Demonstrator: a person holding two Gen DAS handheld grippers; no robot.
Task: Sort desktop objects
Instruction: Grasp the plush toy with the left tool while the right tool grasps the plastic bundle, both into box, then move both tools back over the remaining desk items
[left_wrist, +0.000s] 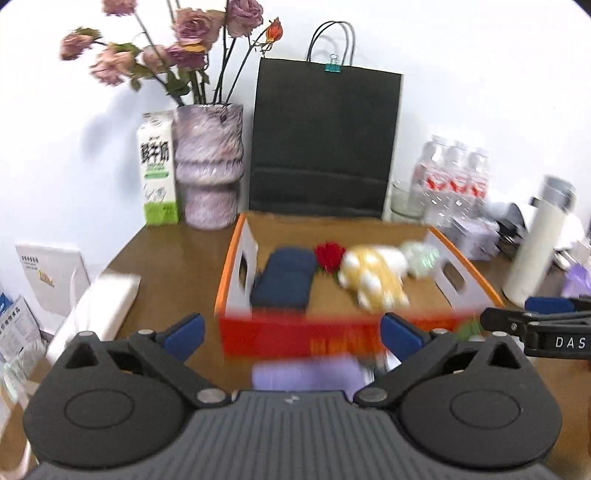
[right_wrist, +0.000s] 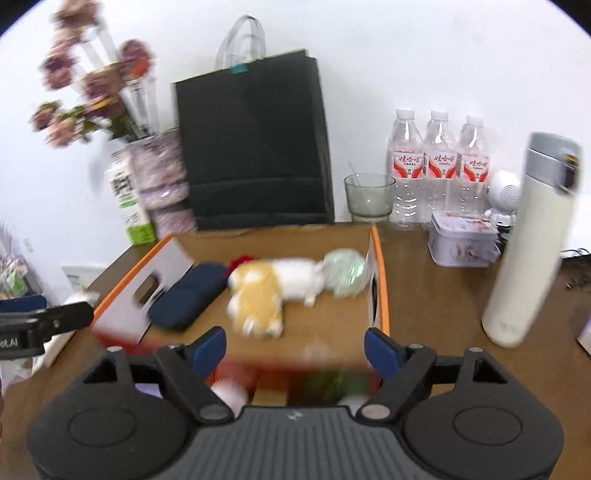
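An orange-rimmed cardboard box (left_wrist: 229, 271) (right_wrist: 384, 280) stands in the middle of the brown table. Inside it lie a navy pouch (left_wrist: 284, 277) (right_wrist: 188, 295), a red flower (left_wrist: 328, 256), a yellow and white plush toy (left_wrist: 373, 277) (right_wrist: 266, 291) and a pale green bundle (left_wrist: 421, 258) (right_wrist: 345, 273). My left gripper (left_wrist: 291, 332) hovers open before the box's red front wall, with nothing between its fingers. A blurred lilac object (left_wrist: 306, 373) lies just below it. My right gripper (right_wrist: 295, 347) is open over the box's near right corner, also holding nothing.
Behind the box stand a black paper bag (left_wrist: 325, 140), a vase of dried roses (left_wrist: 208, 166) and a milk carton (left_wrist: 157, 170). To the right are a glass (right_wrist: 369, 197), three water bottles (right_wrist: 437, 162), a tin (right_wrist: 461, 240) and a white flask (right_wrist: 532, 240). A white pack (left_wrist: 99, 306) lies left.
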